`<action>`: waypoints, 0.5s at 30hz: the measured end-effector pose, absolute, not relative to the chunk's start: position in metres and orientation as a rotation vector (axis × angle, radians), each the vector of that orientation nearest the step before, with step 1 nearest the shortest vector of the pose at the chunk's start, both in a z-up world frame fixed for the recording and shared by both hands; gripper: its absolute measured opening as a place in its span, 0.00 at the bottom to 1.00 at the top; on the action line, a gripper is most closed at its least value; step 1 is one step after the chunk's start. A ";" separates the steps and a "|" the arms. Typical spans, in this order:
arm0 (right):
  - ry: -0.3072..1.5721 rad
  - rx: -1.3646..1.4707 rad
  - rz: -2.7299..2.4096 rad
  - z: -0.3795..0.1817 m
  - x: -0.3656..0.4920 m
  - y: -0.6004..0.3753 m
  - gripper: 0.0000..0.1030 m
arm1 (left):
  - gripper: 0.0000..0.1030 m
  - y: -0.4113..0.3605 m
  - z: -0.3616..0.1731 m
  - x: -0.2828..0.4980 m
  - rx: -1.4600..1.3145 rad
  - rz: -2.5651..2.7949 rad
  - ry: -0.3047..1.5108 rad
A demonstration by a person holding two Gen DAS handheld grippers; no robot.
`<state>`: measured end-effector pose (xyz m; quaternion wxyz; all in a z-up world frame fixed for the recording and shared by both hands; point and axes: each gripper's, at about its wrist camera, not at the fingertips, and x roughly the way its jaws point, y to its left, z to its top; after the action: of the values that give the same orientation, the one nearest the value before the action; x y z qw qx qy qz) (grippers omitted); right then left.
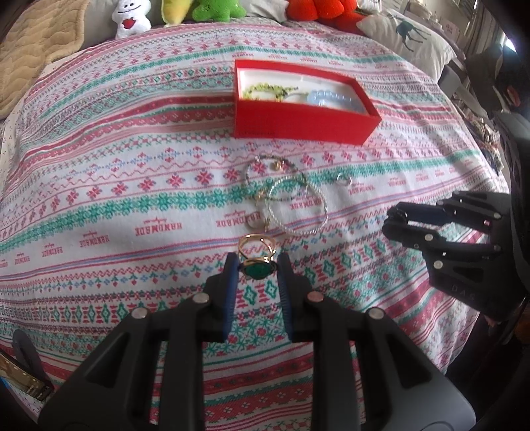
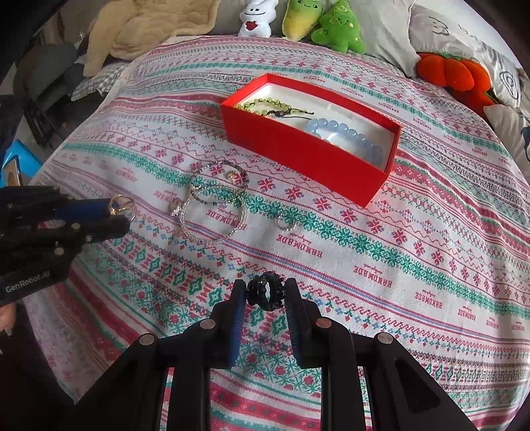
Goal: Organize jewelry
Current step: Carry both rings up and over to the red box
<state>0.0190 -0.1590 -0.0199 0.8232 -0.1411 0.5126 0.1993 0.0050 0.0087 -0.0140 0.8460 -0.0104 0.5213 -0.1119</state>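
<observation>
My left gripper (image 1: 257, 265) is shut on a gold ring with a green stone (image 1: 258, 268), held above the patterned cloth; it also shows in the right wrist view (image 2: 123, 212) with the ring (image 2: 122, 205). My right gripper (image 2: 265, 291) is shut on a black beaded ring (image 2: 265, 291); it appears in the left wrist view (image 1: 394, 220). A red box (image 1: 298, 122) (image 2: 308, 159) holds a green bead bracelet (image 1: 265, 90) (image 2: 265, 104) and a blue bead bracelet (image 1: 331, 99) (image 2: 347, 132). Several bracelets (image 1: 291, 202) (image 2: 215, 205) and a silver ring (image 1: 344, 179) (image 2: 285, 223) lie on the cloth.
Plush toys (image 2: 298, 20) and pillows (image 1: 410, 36) line the far edge of the bed. A beige blanket (image 1: 36, 46) lies at the far left. An orange plush (image 2: 453, 74) sits at the right. A small gold ring (image 2: 232, 175) lies inside a bracelet.
</observation>
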 end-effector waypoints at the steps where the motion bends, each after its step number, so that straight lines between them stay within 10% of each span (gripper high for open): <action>1: 1.087 -0.296 0.424 -0.017 0.018 -0.159 0.23 | 0.24 0.009 -0.011 0.006 -0.027 -0.237 1.095; 15: 1.027 -0.225 0.420 0.019 0.027 -0.166 0.23 | 0.24 0.008 0.031 0.022 -0.098 -0.242 1.011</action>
<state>0.0275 -0.1662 0.0195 0.8439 -0.1068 0.4865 0.1992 0.0220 0.0083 0.0307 0.8668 -0.0468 0.4827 -0.1157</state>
